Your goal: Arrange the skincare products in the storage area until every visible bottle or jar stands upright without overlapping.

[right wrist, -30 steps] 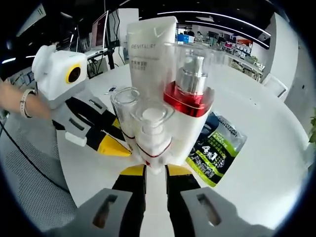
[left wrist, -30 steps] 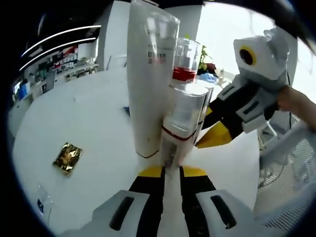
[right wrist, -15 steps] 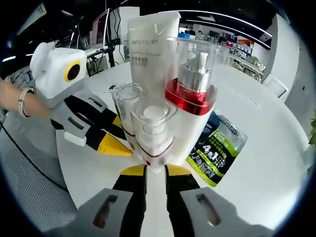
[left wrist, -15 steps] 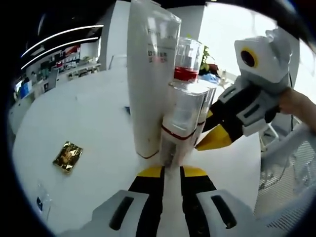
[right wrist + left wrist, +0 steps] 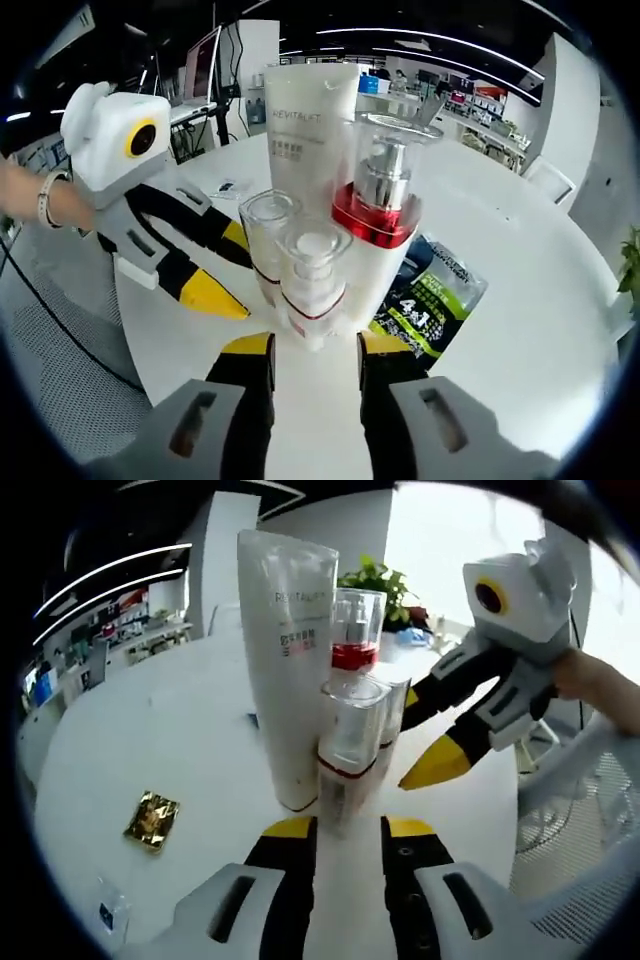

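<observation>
- Compared with half a second before, both grippers had backed off the cluster; the left gripper (image 5: pixel 345 832) then stood with jaws apart, the small pump bottle (image 5: pixel 347 750) just beyond its tips, untouched; the right gripper (image 5: pixel 311 350) likewise had its jaws spread and holding nothing, where earlier each pair sat close together at a bottle's base.
- The products stood upright in a tight group on the round white table (image 5: pixel 520 290); the tall white tube (image 5: pixel 310 140) at the back, the red-collared pump bottle (image 5: pixel 385 215) beside it, two small clear-capped bottles in front.
- A green sachet (image 5: pixel 430 305) lay flat just beside the group; a gold packet (image 5: pixel 152 818) lay well apart.
</observation>
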A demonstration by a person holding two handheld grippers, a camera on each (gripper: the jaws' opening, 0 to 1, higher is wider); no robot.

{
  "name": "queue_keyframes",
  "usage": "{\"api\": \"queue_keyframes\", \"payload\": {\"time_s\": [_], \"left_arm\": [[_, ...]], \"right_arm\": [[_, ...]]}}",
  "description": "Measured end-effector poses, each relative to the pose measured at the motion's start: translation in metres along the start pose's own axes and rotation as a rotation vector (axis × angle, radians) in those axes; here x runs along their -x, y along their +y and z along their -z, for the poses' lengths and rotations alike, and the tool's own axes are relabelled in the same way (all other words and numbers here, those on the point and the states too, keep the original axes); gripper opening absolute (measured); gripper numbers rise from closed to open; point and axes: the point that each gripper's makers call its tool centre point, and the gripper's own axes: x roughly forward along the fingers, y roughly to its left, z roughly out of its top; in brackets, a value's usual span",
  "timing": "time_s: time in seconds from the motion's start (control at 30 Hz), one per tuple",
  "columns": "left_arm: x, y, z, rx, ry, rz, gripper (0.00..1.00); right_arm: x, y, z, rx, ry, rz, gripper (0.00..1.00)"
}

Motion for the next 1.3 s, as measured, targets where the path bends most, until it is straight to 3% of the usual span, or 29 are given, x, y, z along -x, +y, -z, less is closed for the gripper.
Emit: {"api": "queue_keyframes", "payload": {"time_s": [0.3,0.47,0.77,0.87,1.0,1.3], "left_arm": [[0.018,-0.003,-0.013,-0.098,-0.006,0.015,0.37],[0.026,-0.001,-0.012,-0.097,0.021,0.009,0.43],[0.049,-0.004,-0.018,-0.085,0.011,0.023,0.53],[0.058,-0.004,-0.017,-0.092,0.03,0.026,0.57],[0.071,0.002,-0.014,-0.178,0.061,-0.008,0.6],[0.096,0.006,-0.006,-0.167,0.101,-0.006,0.75]], "right_arm": [[0.011,0.008,-0.005,0.014,-0.019,0.005,0.48],[0.018,0.012,-0.012,0.04,-0.027,0.011,0.55],[0.033,0.021,-0.028,0.064,-0.05,0.007,0.71],[0.038,0.021,-0.035,0.082,-0.064,0.021,0.75],[0.042,0.026,-0.041,0.089,-0.071,0.008,0.81],[0.047,0.028,-0.047,0.118,-0.098,0.036,0.87]]}}
